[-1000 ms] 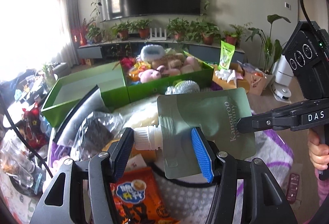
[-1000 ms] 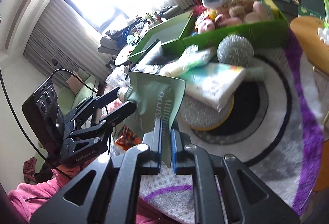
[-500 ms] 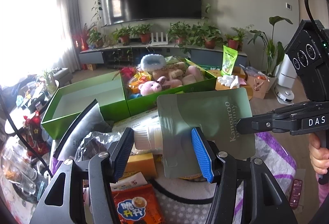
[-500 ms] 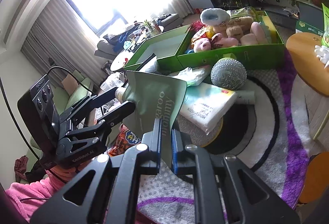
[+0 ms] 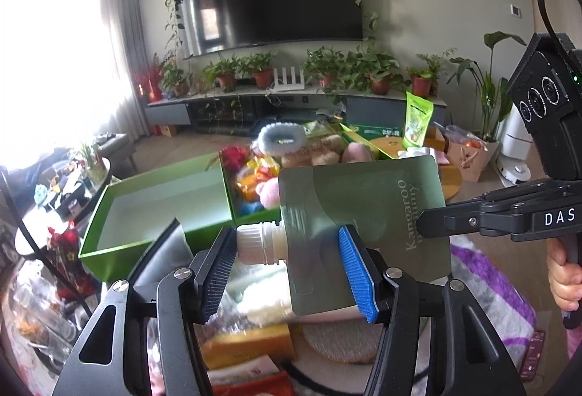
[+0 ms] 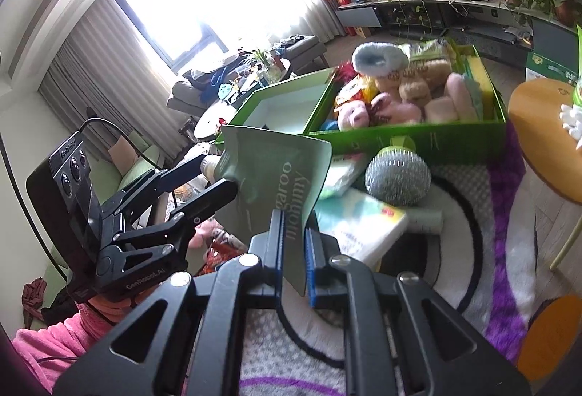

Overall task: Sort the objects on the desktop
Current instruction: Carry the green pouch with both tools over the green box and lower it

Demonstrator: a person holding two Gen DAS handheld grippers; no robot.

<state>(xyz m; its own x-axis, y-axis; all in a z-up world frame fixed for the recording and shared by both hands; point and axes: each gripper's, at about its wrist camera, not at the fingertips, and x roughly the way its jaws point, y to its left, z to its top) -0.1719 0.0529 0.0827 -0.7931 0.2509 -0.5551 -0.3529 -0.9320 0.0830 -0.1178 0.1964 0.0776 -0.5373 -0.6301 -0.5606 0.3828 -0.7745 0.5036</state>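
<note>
A grey-green spouted pouch (image 5: 363,214) marked "Kangaroo" hangs in the air above the table. My right gripper (image 6: 294,252) is shut on its bottom edge (image 6: 287,192); it also shows in the left wrist view (image 5: 429,226). My left gripper (image 5: 287,268) is open, its fingers either side of the pouch's white cap (image 5: 258,245) and neck, not pressing. Behind stand a green box with an empty compartment (image 5: 160,210) and one full of plush toys (image 5: 291,155).
Below lie a metal scouring ball (image 6: 398,175), a white tissue pack (image 6: 360,225), snack packets (image 5: 251,348) and a round woven mat on a purple-white rug (image 6: 502,250). A round wooden side table (image 6: 545,137) stands right. Cluttered small tables stand left.
Both grippers have lifted the pouch higher and carried it towards the green box. The items below have dropped lower in view. The grips are unchanged.
</note>
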